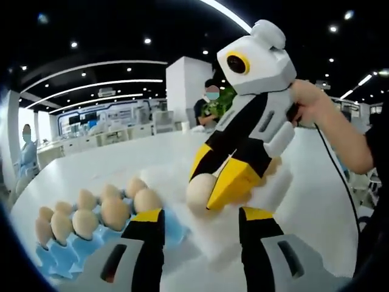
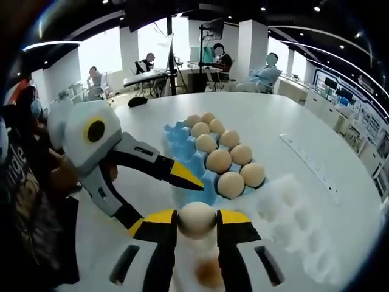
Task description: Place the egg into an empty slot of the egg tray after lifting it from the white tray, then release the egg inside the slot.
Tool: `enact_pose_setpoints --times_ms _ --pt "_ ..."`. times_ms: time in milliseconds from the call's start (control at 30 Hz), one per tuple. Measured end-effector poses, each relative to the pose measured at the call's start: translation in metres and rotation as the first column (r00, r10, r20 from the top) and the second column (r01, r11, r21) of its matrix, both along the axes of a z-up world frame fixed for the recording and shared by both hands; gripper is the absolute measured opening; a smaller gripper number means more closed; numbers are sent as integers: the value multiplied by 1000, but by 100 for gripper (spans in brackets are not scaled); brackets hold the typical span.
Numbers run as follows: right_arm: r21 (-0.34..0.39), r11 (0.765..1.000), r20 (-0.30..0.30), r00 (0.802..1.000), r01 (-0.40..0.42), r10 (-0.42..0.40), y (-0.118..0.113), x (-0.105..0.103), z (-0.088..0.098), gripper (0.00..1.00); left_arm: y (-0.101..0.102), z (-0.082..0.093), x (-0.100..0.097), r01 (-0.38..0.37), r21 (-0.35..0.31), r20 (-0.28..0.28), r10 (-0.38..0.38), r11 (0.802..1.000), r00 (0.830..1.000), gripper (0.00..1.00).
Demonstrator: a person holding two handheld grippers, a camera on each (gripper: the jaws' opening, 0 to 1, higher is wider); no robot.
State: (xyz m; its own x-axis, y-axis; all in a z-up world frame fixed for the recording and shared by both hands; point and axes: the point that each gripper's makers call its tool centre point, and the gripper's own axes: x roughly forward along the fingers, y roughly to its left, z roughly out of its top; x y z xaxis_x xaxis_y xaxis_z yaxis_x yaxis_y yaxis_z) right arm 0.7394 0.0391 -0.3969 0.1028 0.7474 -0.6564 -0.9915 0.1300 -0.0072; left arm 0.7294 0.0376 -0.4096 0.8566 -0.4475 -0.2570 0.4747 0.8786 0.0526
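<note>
Egg clamped in right gripper, blue egg tray ahead.
Right gripper (image 2: 196, 222) jaws clamp the egg (image 2: 196, 220) at lower centre; blue egg tray (image 2: 182, 149) lies just beyond, upper centre. Left gripper (image 1: 200, 220) jaws apart, nearer the tray.

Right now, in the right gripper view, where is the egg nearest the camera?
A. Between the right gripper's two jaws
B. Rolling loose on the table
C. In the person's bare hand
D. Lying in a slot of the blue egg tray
A. The egg sits between the jaws of the right gripper, which close against its sides, beside the blue egg tray rather than in it.
</note>
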Motion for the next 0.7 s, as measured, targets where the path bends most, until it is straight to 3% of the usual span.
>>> enact_pose_setpoints --times_ms 300,700 --pt "18 1000 -35 999 16 -15 3 7 0 27 -6 5 0 3 35 45 -5 999 999 34" --pt "22 1000 -51 999 15 -14 4 7 0 27 -7 8 2 -12 81 69 7 997 998 29"
